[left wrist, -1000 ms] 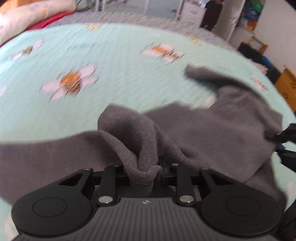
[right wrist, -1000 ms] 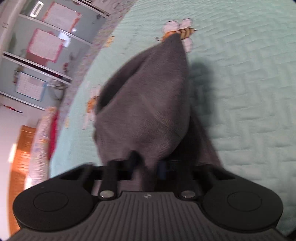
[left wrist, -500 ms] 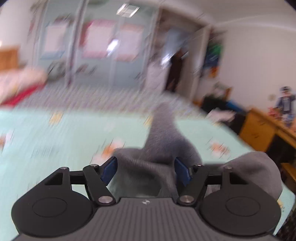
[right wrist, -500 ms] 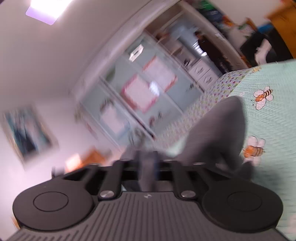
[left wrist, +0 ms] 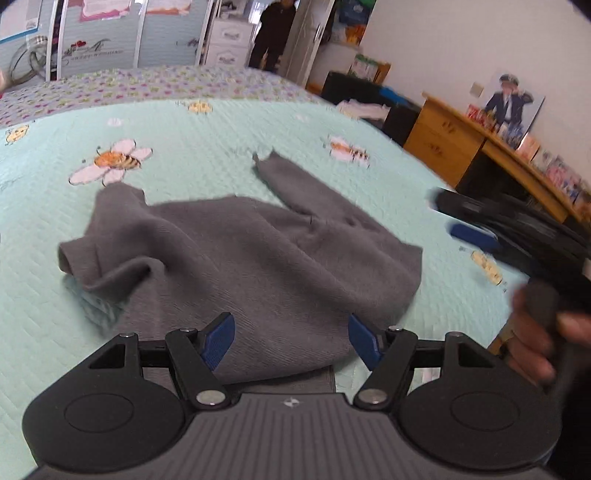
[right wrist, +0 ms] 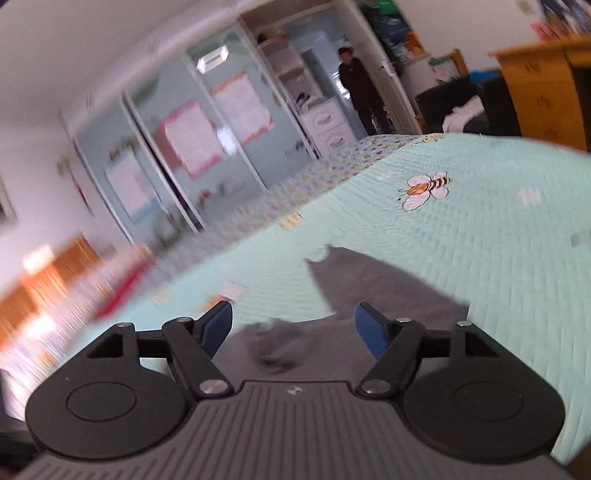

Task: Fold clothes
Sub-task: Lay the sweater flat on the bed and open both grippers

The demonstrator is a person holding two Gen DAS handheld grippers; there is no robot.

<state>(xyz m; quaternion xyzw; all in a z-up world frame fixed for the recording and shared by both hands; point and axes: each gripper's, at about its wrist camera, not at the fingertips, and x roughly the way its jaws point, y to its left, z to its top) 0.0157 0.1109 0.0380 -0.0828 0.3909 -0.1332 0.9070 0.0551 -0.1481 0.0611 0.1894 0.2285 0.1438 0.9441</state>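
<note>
A grey knit sweater (left wrist: 243, 254) lies loosely spread on the mint bedspread (left wrist: 207, 155), one sleeve pointing to the far right and a rumpled fold at its left. My left gripper (left wrist: 291, 334) hovers open over the near hem, blue pads apart, nothing between them. In the right wrist view the same sweater (right wrist: 369, 291) lies under my right gripper (right wrist: 293, 328), which is open and empty too. The right gripper's body and the hand (left wrist: 535, 332) holding it show blurred at the right edge of the left wrist view.
The bedspread has bee and flower prints (left wrist: 112, 162). A wooden desk (left wrist: 461, 144) with a black chair stands right of the bed. Wardrobe doors (right wrist: 207, 147) line the far wall, and a person (left wrist: 271, 35) stands in the doorway.
Both grippers were shut on the sweater and swung it up; now both are open and the sweater lies spread on the bed.
</note>
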